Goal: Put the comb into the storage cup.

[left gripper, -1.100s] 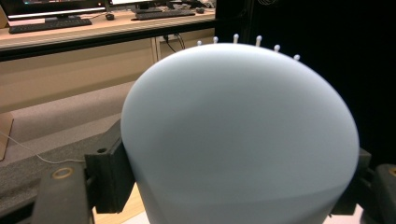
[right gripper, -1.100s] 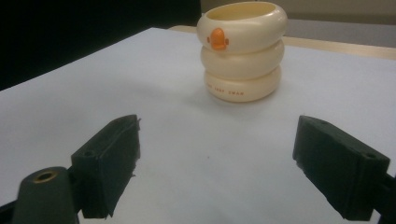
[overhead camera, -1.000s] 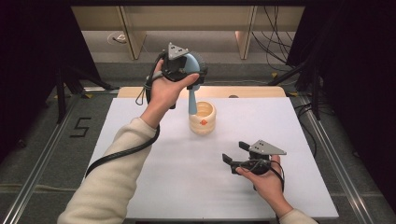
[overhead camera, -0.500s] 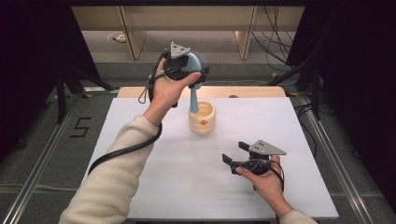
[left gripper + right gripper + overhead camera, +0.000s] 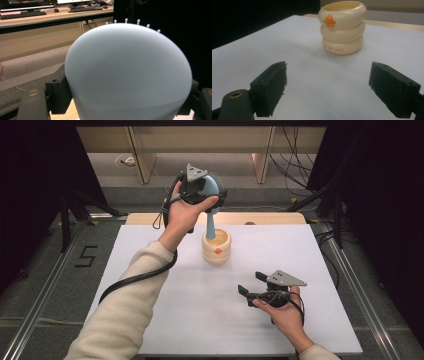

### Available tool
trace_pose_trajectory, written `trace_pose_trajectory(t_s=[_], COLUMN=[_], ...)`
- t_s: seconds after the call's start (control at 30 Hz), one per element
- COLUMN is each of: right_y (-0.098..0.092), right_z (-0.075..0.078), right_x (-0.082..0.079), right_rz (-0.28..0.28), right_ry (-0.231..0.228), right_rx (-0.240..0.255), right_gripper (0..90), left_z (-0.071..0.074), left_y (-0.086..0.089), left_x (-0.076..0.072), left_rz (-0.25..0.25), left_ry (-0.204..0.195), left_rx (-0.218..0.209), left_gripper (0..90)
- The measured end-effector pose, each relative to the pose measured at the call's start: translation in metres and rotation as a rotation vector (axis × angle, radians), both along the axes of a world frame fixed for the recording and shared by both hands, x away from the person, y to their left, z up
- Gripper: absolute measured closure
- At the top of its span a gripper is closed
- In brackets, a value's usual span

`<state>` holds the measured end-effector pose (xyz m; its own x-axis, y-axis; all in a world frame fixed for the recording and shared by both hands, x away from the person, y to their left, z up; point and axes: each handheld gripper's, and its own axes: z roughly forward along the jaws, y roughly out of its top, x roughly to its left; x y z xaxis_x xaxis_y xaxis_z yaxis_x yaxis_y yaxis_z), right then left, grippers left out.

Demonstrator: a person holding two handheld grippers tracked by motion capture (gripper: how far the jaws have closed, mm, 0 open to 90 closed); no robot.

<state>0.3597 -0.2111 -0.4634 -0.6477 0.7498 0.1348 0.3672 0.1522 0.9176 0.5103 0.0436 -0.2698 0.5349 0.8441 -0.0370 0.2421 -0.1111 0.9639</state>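
The left tongs (image 5: 210, 195) are closed on the domed head of a pale blue brush (image 5: 212, 215), holding it above the cream holder (image 5: 216, 247), with the brush's handle pointing down into the holder's mouth. In the left gripper view the rounded back of the head (image 5: 127, 75) sits clamped between both jaws, with a few white bristle tips showing over its top edge.

The main risk, as I judge it, is the grip itself: the head is smooth and curved, and the jaws bear on its sides, so it could squirm out or rotate if the hand tilts. If it slips, the brush could drop hard into the holder and knock it over. The holder is light-looking and stands free on the white worktop (image 5: 150, 270), so a sideways pull with the handle against the rim could also tip or drag it.

The holder is a stack of three rounded rings with an orange mark (image 5: 328, 21) on its top ring. From the high view the handle's lower end is inside its opening; how deep it goes I cannot tell. Nothing else can be made out in it, and its interior is mostly hidden.

The right tongs (image 5: 257, 290) are nearer the person than the holder, resting low over the worktop, jaws wide apart and holding nothing, pointed toward the holder.
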Motion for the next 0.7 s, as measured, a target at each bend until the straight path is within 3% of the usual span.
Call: trace_pose_trajectory(t_s=[0.7], right_y=[-0.0007], right_z=[0.0011], right_x=[-0.0010], right_rz=[0.004], right_ry=[-0.008], right_rx=[0.002], right_gripper=[15.8], left_z=[-0.0026], left_y=[-0.0089], left_x=[0.0087], left_rz=[-0.007], left_ry=[-0.003], left_rx=[-0.003], left_gripper=[21.1])
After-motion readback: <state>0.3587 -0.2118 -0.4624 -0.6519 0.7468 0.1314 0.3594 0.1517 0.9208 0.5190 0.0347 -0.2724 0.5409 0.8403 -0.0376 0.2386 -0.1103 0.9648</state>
